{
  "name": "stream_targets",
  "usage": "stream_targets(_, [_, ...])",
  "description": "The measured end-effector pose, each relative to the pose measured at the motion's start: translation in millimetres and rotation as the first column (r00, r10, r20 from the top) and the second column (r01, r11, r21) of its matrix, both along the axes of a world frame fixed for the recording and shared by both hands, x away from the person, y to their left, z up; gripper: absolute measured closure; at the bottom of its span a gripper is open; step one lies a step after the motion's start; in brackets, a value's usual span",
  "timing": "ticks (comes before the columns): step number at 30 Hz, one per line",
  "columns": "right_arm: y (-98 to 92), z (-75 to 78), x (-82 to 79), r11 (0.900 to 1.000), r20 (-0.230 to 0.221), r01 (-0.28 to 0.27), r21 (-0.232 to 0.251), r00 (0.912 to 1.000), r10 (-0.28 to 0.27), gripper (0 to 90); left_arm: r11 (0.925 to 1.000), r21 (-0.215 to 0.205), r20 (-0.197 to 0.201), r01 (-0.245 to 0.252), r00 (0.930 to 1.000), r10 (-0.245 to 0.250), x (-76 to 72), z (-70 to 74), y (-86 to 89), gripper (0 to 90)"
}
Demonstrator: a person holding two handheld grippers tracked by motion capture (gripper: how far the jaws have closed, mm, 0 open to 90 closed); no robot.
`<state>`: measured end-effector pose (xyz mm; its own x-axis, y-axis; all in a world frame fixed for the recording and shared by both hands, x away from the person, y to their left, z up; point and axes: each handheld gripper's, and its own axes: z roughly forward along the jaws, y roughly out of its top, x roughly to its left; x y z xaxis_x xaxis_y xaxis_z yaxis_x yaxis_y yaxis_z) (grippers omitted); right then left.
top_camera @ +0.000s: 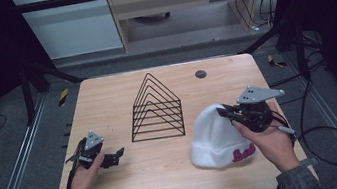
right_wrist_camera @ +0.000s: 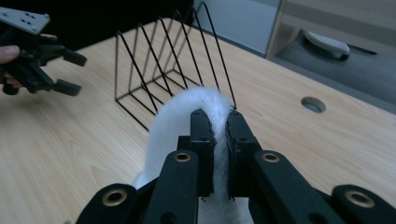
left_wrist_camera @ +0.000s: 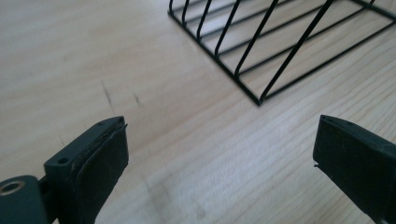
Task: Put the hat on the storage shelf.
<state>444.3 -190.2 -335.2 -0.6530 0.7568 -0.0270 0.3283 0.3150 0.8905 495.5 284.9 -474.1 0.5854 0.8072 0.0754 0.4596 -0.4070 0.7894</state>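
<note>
The worktop point(top_camera: 168, 175) is pale wood with a fine straight grain and a few faint dark scuffs; a small round hole point(top_camera: 201, 74) sits near its far edge, right of centre. At the middle stands a black wire rack point(top_camera: 155, 109), thin rods bent into a row of triangular peaks on a rectangular base frame.

The white beanie point(top_camera: 215, 135) is soft and fuzzy, a rounded dome with a thick folded cuff that carries pink lettering along its near rim. It rests on the right half of the worktop, towards the near edge, just right of the rack's base and apart from it.

The right gripper point(top_camera: 223, 112) reaches in from the right edge side, its black jaws clenched on a raised fold of the beanie's top; in the right gripper view the white pile point(right_wrist_camera: 187, 116) bulges up around and between the two nearly closed pads point(right_wrist_camera: 203, 135). A grey three-cornered plate point(top_camera: 259, 94) tops this gripper, and the person's right hand point(top_camera: 270, 142) grips it from the near side.

The left gripper point(top_camera: 121, 153) lies low near the left edge of the worktop, held in the left hand point(top_camera: 85, 175), well apart from the beanie with the rack's near left corner between them. Its jaws are released, spread wide over bare wood.
</note>
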Motion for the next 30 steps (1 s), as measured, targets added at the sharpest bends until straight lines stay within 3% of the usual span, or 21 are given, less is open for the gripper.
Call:
stream_targets(1, [0.0,0.0,0.0,1.000,0.000,0.000,0.000,1.0000,0.000,83.9,1.0000,0.000,0.000,0.000,1.0000,0.000,0.0,0.0,0.0,2.9])
stream_targets(2, [2.1,6.0,0.1,1.000,0.010,-0.017,0.011,0.9998,0.016,83.9,0.9999,0.005,0.029,0.009,0.9995,-0.009,0.2,14.4,-4.8,3.2])
stream_targets(3, [3.6,9.2,0.8,1.000,0.015,-0.023,0.009,0.9996,0.023,84.0,0.9999,0.005,0.029,0.009,0.9995,-0.009,0.2,14.4,-4.8,3.4])
stream_targets(4, [5.2,12.5,2.0,1.000,0.023,-0.026,0.004,0.9994,0.026,84.0,0.9997,-0.005,0.048,0.024,0.9986,-0.024,-0.3,26.5,-8.6,3.4])
stream_targets(8, [11.1,27.2,4.9,0.999,0.058,-0.032,-0.005,0.9978,0.032,84.0,0.9971,-0.043,0.079,0.062,0.9951,-0.059,-2.4,50.8,-20.1,3.6])
stream_targets(13, [14.4,46.5,12.4,1.000,0.094,-0.022,-0.018,0.9953,0.024,84.0,0.9942,-0.055,0.093,0.092,0.9919,-0.086,-6.4,60.5,-27.0,4.7])
stream_targets(15, [16.1,54.5,16.4,1.000,0.108,-0.016,-0.012,0.9940,0.017,84.0,0.9902,-0.064,0.114,0.124,0.9866,-0.117,-8.2,71.9,-32.2,4.9])
stream_targets(18, [19.8,63.7,21.2,1.000,0.119,-0.008,0.006,0.9928,0.007,84.0,0.9858,-0.039,0.131,0.163,0.9789,-0.157,-5.1,85.8,-38.3,5.0])
stream_targets(21, [25.2,73.6,26.1,1.000,0.145,0.013,-0.011,0.9894,-0.012,84.0,0.9820,-0.046,0.138,0.183,0.9748,-0.175,0.8,104.3,-44.9,6.5])
stream_targets(22, [26.3,78.0,28.1,1.000,0.152,0.015,-0.003,0.9883,-0.014,84.0,0.9808,-0.066,0.142,0.184,0.9746,-0.173,2.0,109.5,-47.9,7.7])
stream_targets(30, [34.1,110.3,38.6,0.999,0.194,0.028,0.039,0.9805,-0.035,84.0,0.9701,-0.072,0.168,0.232,0.9615,-0.217,7.5,141.8,-63.7,13.4])
